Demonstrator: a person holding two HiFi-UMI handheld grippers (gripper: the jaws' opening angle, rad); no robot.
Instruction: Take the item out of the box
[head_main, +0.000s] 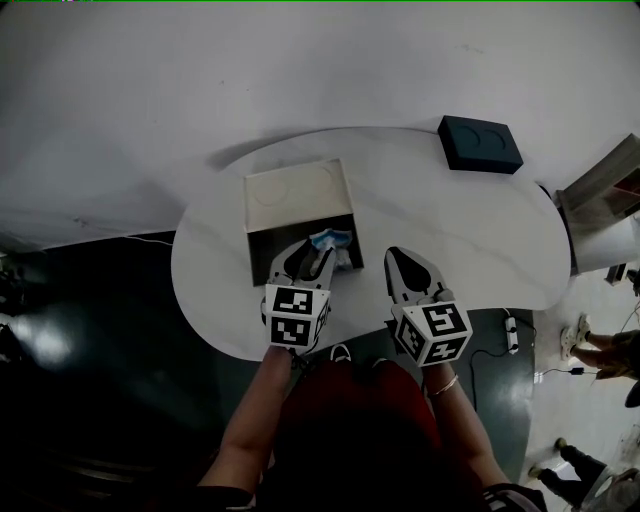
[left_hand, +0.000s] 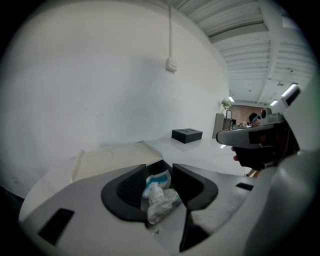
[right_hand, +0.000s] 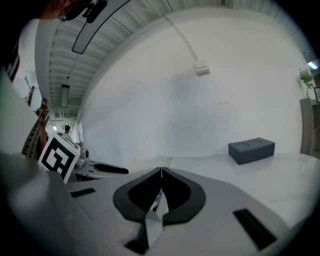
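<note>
A cream cardboard box (head_main: 296, 195) lies open on the white round table (head_main: 470, 240), its dark inside facing me. A crumpled white and blue packet (head_main: 333, 240) (left_hand: 159, 196) lies at the box's near right corner, its lower part on the tabletop. My left gripper (head_main: 312, 250) (left_hand: 159, 170) is open, with the packet between its black fingers (left_hand: 129, 186) and a clear gap on each side. To its right, my right gripper (head_main: 393, 255) (right_hand: 161, 192) is shut on nothing and hangs just above the table.
A dark grey box (head_main: 480, 143) (left_hand: 187, 134) (right_hand: 251, 150) stands at the table's far right edge. A white wall runs behind the table. On the dark floor to the right lie a power strip (head_main: 512, 335) and cables, near a person's feet (head_main: 590, 345).
</note>
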